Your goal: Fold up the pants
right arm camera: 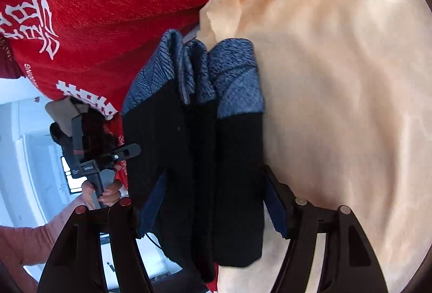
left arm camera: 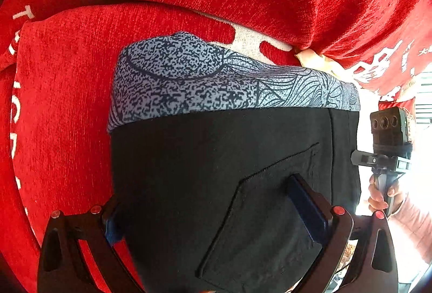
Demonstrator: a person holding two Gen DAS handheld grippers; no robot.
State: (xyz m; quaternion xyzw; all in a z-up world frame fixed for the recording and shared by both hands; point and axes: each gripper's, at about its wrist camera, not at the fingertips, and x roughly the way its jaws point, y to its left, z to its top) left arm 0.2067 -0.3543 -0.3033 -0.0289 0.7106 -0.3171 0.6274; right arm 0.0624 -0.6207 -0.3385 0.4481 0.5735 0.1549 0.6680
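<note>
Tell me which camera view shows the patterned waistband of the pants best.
The left wrist view: the patterned waistband spreads flat and wide across the frame, above the black fabric, its speckled and lined print readable. The right wrist view shows the waistband edge-on, bunched in folds, with only narrow strips of pattern visible.

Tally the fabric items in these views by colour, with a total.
Black with blue-grey patterned waistband: 1, the pants, held by the left gripper and the right gripper.
Red with white lettering: 1, the red cover.
Peach: 1, the peach blanket.
Total: 3.
</note>
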